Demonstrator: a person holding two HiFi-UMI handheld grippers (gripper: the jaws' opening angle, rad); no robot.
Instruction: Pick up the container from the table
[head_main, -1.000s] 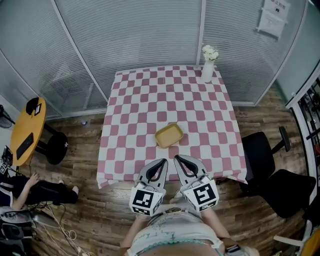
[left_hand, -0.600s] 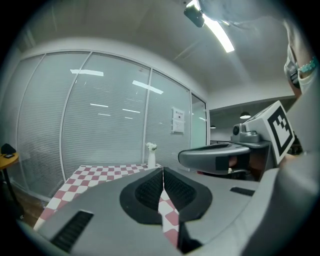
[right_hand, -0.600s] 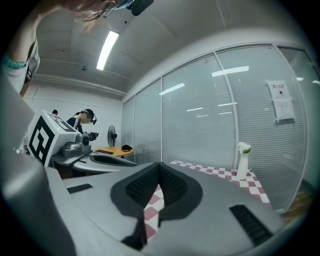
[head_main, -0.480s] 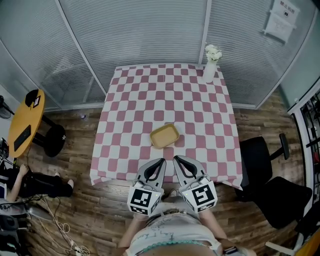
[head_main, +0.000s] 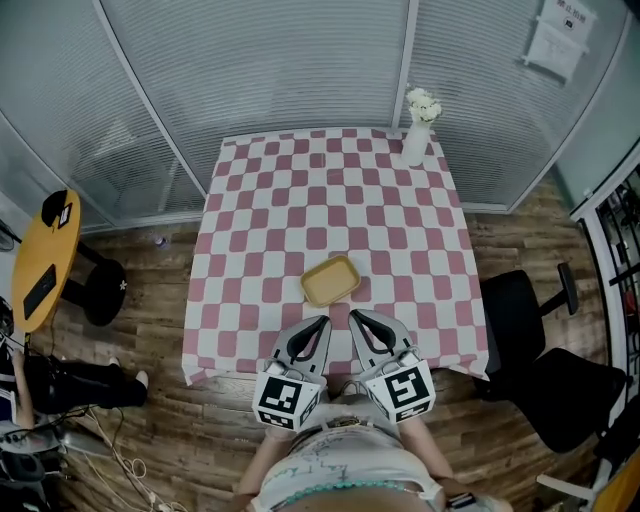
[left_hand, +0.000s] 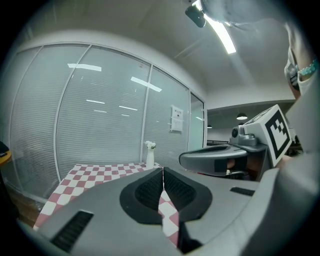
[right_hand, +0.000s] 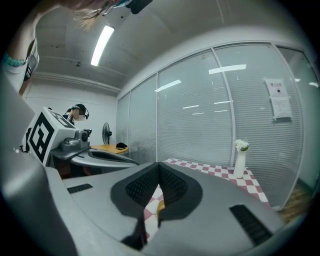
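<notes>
Observe container (head_main: 330, 281) flat on table (head_main: 260, 200), untouched. Find left hand-held gripper (head_main: 322, 325) and right hand-held gripper (head_main: 356, 318) just short of container, both closed and empty, scarcely nearer than a second ago. Open jaws before reaching.

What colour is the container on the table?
Yellow; the shallow rectangular container shows best in the head view.

1. Head view: from high overhead, facing steeply down on the whole checkered table (head_main: 330, 210).
2. Gripper views: ride the left gripper (head_main: 325, 323) and right gripper (head_main: 355, 316), low at the table's near edge, facing across it.
3. All three views share the white vase (head_main: 414, 145).
</notes>
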